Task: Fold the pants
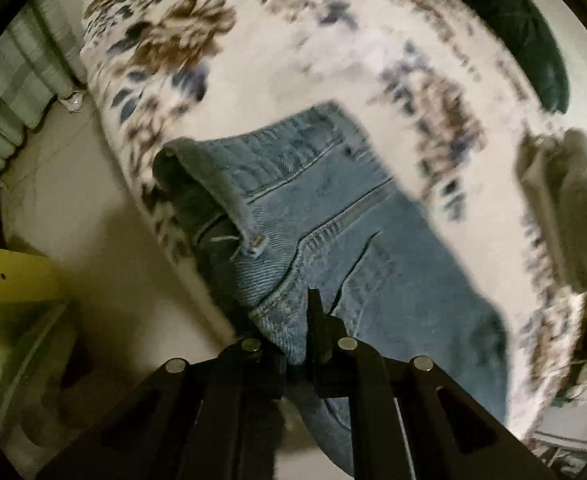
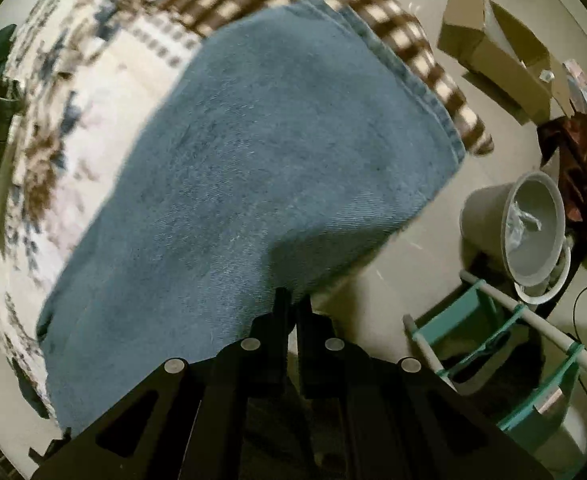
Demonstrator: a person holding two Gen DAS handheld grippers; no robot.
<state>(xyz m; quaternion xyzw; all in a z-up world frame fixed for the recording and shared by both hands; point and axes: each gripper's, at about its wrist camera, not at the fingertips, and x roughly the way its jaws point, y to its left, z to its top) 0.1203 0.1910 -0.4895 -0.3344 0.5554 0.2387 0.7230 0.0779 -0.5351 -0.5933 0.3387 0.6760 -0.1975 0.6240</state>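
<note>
Blue denim pants (image 1: 325,216) lie across a bed with a floral cover (image 1: 253,60). The left wrist view shows their waistband end, with pocket seams and a rolled band hanging off the bed's edge. My left gripper (image 1: 305,320) points steeply down and is shut on the pants' near edge, denim pinched between its fingers. In the right wrist view the leg end of the pants (image 2: 261,152) spreads over the bed, its hems at the far right. My right gripper (image 2: 291,300) is shut on the pants' near edge, lifting a fold of cloth.
A brown checked blanket (image 2: 413,52) borders the bed's far side. On the floor at the right stand cardboard boxes (image 2: 497,44), a grey bin (image 2: 529,224) and a teal rack (image 2: 493,332). A dark green cushion (image 1: 513,28) lies on the bed; curtains (image 1: 17,92) hang at left.
</note>
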